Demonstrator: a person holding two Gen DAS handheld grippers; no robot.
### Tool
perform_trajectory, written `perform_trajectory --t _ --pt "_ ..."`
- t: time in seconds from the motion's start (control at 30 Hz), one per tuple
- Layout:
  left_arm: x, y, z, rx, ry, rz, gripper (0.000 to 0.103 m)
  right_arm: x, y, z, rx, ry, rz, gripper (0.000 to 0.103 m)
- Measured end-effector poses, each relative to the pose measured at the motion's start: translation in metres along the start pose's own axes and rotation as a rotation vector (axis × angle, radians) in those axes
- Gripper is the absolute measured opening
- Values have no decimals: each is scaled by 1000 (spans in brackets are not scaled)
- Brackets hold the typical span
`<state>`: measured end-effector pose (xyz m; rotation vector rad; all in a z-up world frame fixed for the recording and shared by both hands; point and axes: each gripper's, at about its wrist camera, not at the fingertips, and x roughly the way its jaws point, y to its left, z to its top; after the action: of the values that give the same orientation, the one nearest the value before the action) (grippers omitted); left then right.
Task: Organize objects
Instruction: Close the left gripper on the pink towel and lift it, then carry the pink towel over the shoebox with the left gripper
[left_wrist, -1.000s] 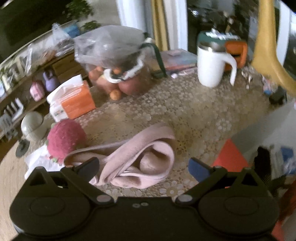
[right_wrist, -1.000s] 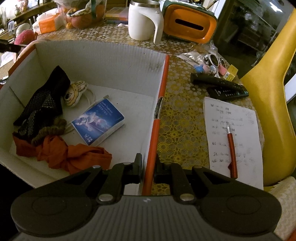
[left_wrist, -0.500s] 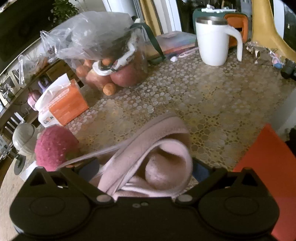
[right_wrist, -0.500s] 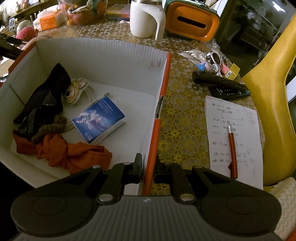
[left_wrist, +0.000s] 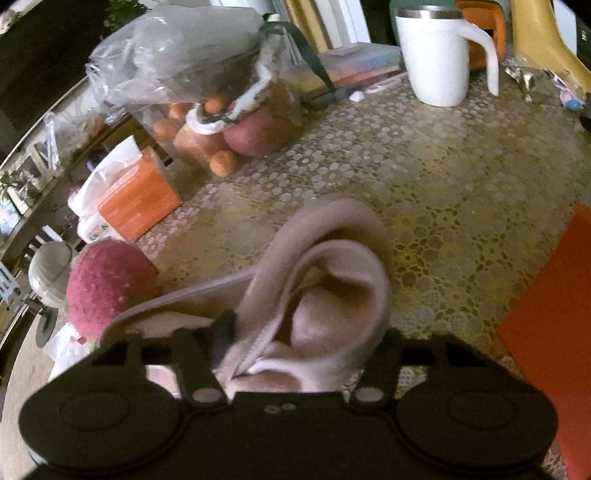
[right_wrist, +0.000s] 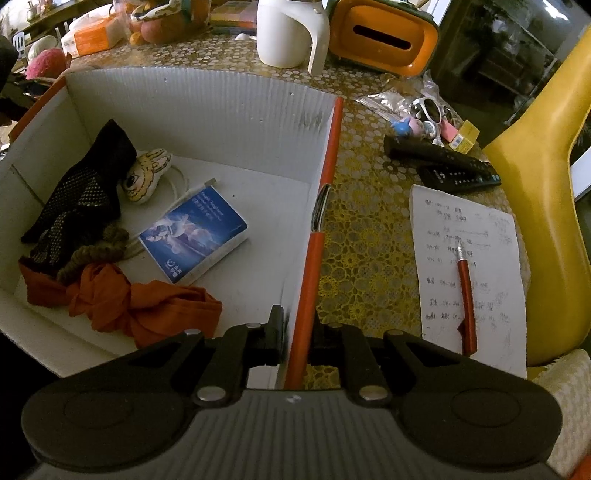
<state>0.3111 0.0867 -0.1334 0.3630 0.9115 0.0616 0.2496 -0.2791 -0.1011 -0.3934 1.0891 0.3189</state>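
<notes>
The box (right_wrist: 207, 110) is the landmark: a white corrugated box with orange edges, open on the table (left_wrist: 424, 177). Already inside it lie an orange cloth (right_wrist: 140, 306) near the front wall, a black glove (right_wrist: 81, 192) toward the left wall, a blue packet (right_wrist: 194, 234) in the middle of the floor, and a small cartoon toy (right_wrist: 146, 177) behind the glove.

The right gripper (right_wrist: 295, 339) has its fingers pinched nearly together on the box's right wall, one pad inside and one outside the orange rim, steadying it.

Left of the box, out on the table, lies the pink scarf (left_wrist: 325, 280), folded into a loose loop. The left gripper (left_wrist: 299, 347) is down over it with the jaws closing; the folds sit between the fingers and the left pad seems to press into the cloth, though the right pad is hidden behind the scarf, so I cannot tell whether the grip is complete.

The step in hand looks like picking up the scarf, to go in the box. The next move calls for finishing the squeeze on enough layers, lifting clear of the table, and carrying it over the box's left wall to the bare floor near the right wall. Loose ends may trail and catch the red plush ball (left_wrist: 107, 284), just beside the scarf on the side away from the box.
</notes>
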Motion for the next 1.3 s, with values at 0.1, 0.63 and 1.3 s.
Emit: perform_trajectory --t 0.1,0.63,1.3 --pt "-6 3 0 -14 -8 14 30 0 1 -1 2 -3 -5 11" --pt "-95 38 11 -138 -84 -8 14 7 3 0 14 3 -19 12" --pt "-222 12 25 -112 -223 -123 14 6 4 -5 19 -37 -31 11"
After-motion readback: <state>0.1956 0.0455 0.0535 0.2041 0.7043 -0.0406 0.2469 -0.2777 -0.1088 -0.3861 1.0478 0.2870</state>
